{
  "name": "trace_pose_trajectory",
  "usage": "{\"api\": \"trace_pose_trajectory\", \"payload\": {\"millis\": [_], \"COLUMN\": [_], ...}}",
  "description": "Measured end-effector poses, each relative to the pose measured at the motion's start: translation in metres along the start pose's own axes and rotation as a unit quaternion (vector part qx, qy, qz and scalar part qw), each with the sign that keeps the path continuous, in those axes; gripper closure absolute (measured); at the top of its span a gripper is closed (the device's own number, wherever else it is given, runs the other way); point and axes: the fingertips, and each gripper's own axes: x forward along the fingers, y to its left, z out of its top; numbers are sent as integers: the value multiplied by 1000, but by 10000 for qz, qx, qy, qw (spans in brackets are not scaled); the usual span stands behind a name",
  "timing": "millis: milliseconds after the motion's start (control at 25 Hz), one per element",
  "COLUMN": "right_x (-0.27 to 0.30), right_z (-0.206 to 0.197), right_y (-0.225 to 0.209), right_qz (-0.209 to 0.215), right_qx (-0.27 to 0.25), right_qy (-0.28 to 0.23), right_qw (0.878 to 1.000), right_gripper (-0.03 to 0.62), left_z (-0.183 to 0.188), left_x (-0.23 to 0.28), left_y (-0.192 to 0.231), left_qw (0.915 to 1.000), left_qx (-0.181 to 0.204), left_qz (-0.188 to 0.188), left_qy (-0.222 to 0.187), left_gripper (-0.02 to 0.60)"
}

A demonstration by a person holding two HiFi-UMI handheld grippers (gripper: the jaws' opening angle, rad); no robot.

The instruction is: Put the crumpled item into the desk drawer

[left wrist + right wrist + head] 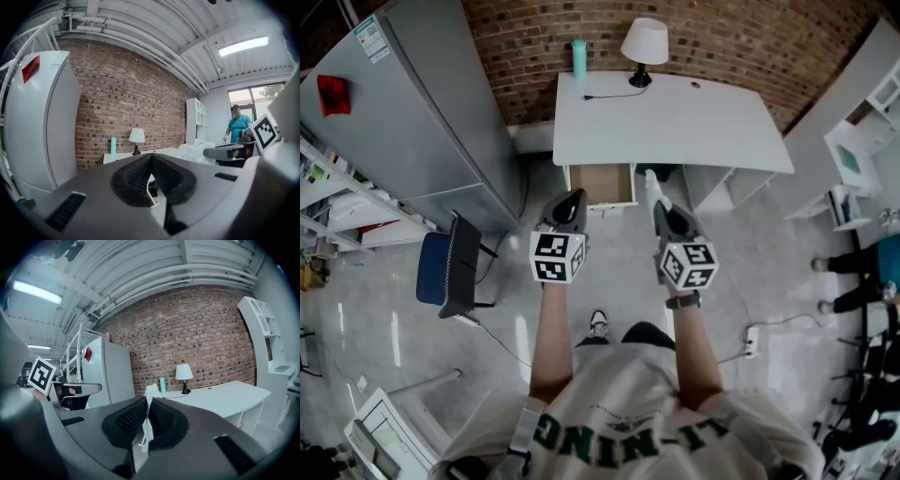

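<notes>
Under the front edge of the desk [675, 127], toward its left end, the drawer [601, 184] stands pulled open in the head view. Only its brown floor shows, with nothing visible inside. The right gripper [661, 208] hangs just in front of the desk, to the right of the drawer mouth. The white crumpled item [651, 183] sticks out past its jaws, with its long axis pointing toward the desk. The left gripper [572, 199] is in line with the drawer's left side and nearer to it, but the load is on the right. The move therefore looks to be forward and leftward along the desk front, then down into the drawer.

From the left gripper view, facing the desk, the jaws are pressed together at the tips with nothing between them.

From the right gripper view, the jaws pinch the crumpled item as a thin upright strip. Its top rises above the tips and its tail hangs below. The desk lies ahead and to the right; the drawer is out of sight.
</notes>
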Motion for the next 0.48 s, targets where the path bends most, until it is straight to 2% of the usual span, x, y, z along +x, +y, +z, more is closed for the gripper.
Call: {"api": "trace_pose_trajectory", "payload": {"millis": [240, 480], "right_x": [24, 48], "right_z": [-24, -52], "right_y": [2, -6], "right_qz": [-15, 25], "right_qx": [-10, 80], "right_qy": [303, 651], "right_qw": [9995, 9978], "right_gripper": [588, 588], "left_z": [-28, -54], "left_x": [19, 29], "left_y": [7, 21], "left_qw": [9994, 9985], "left_qx": [-185, -396], "left_qz": [-207, -141], "left_qy": [187, 346], "left_gripper": [583, 583]}}
